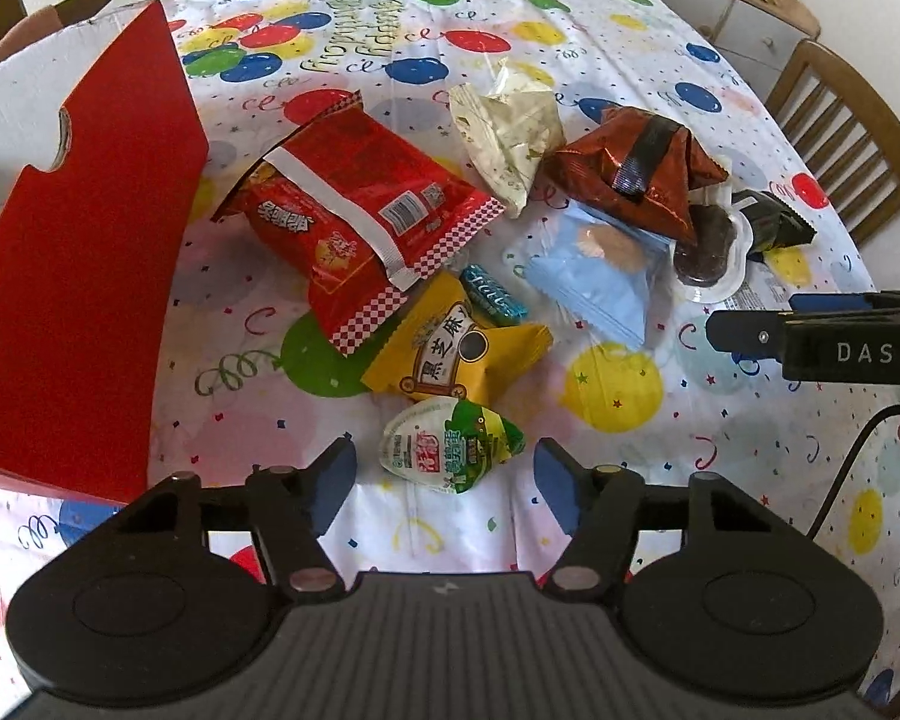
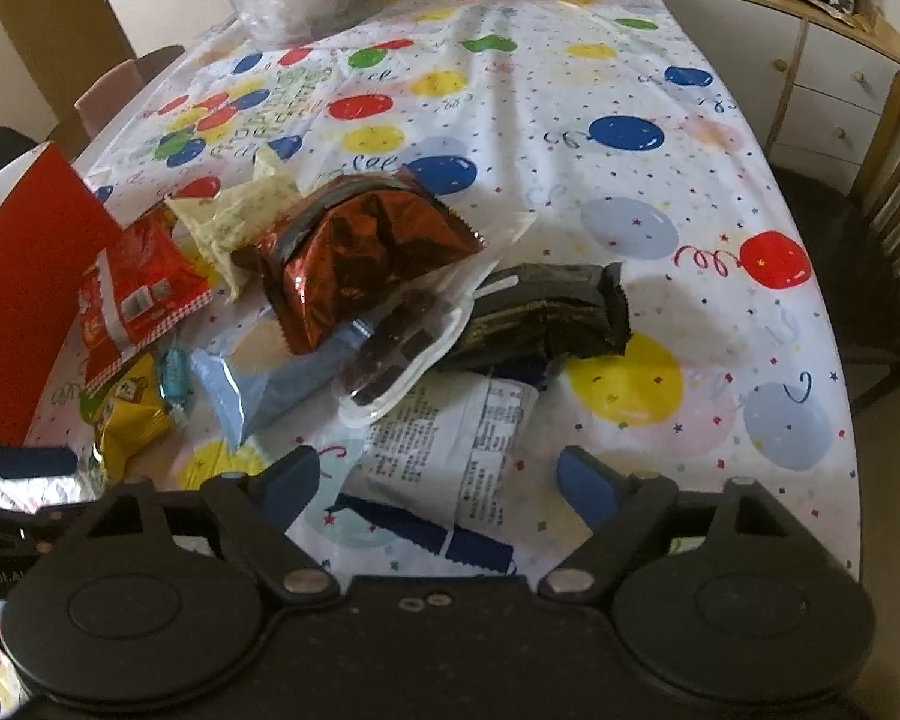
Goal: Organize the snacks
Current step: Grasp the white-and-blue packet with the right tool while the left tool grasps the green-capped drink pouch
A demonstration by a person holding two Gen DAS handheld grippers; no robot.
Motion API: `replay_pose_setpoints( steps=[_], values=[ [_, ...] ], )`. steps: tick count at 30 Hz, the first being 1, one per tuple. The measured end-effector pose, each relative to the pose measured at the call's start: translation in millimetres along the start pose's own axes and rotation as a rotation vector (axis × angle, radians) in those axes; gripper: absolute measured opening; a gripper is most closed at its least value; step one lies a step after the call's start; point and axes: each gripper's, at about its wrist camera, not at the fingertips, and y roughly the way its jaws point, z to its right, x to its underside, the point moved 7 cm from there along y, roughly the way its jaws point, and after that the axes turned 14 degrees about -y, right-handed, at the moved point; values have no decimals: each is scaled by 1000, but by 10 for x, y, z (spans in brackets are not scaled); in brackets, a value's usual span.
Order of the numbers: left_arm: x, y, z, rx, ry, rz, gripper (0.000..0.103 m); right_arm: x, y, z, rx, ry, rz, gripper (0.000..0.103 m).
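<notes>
Closest to you in the left wrist view, your left gripper (image 1: 444, 474) points down at the table with its blue pads apart and nothing pressed between them; a small green-and-white sealed cup (image 1: 450, 444) lies on the cloth in the gap just ahead of the tips. Your right gripper (image 2: 438, 480) also stands with its jaws wide, over a white printed packet (image 2: 450, 426) with a dark blue edge, which lies flat between the pads without being pinched.

Everything sits on the balloon-print tablecloth (image 1: 570, 60) that covers the table. At the left edge of the pile stands the red cardboard box (image 1: 90, 252), tilted, its white inner face showing. Just beside it lies the big red snack bag (image 1: 366, 222), leaning over a yellow pouch (image 1: 456, 354) with black characters. Behind these a cream wrapper (image 1: 504, 138) sits crumpled, touching the brown foil bag (image 1: 630, 174), which rests on a pale blue packet (image 1: 600, 276) and on a clear tray of dark pieces (image 2: 402, 354). A black wrapper (image 2: 546, 312) lies to the right of that tray, close against it. Between the yellow pouch and the blue packet you have a small teal candy (image 1: 492, 294).

Wooden chairs (image 1: 846, 126) stand well off to the right of the table, near a pale cabinet (image 2: 810, 84).
</notes>
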Motion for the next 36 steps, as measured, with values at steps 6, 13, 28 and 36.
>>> replay_pose_setpoints(
  steps=[6,13,28,36],
  values=[
    [-2,-22,-20,-14,-16,18,49,-3,1,-30,39,-14,-6,75],
    [-8,-35,-39,5,-18,18,45,13,-37,-66,60,-27,-4,52],
    [72,-98,-155,61,-14,-8,23,233,-368,-117,62,34,-2,48],
    [51,-157,-133,90,43,7,24,319,-535,-274,66,53,12,48]
  ],
)
